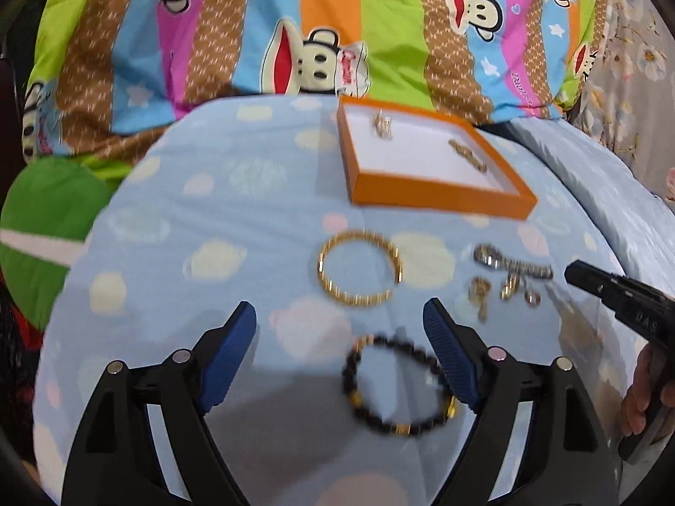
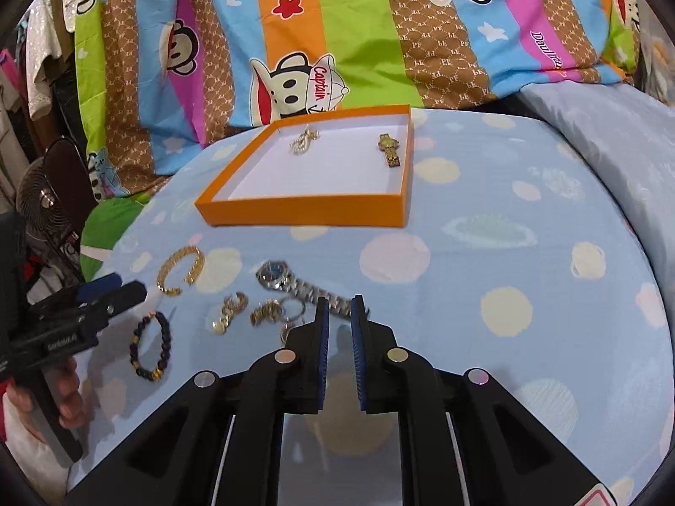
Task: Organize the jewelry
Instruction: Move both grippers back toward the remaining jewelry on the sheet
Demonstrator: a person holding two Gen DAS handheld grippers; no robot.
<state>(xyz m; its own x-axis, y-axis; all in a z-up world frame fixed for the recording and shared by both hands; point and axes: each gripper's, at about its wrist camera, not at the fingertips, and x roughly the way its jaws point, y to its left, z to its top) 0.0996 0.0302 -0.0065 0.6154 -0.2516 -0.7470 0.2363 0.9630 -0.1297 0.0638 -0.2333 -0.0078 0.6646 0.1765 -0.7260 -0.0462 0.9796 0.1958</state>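
Jewelry on the bed, our jaws empty.
Our left gripper [image 1: 339, 316] stands released above the beaded bracelet [image 1: 398, 383]; our right gripper [image 2: 339, 310] shows a narrow empty gap near the silver watch [image 2: 295, 284]. The orange tray [image 2: 303, 211] holds two gold pieces.

- A shallow orange cardboard tray [image 2: 303, 207] with a white floor lies flat on the blue spotted sheet, holding a tangled gold chain [image 2: 303, 140] and a small gold watch [image 2: 389, 149], well apart.
- A gold bangle [image 1: 358, 267] lies flat before the tray.
- A dark beaded bracelet [image 1: 398, 383] with gold beads lies nearest.
- A silver wristwatch [image 2: 291, 284] lies stretched out beside small gold pieces [image 2: 249, 312].
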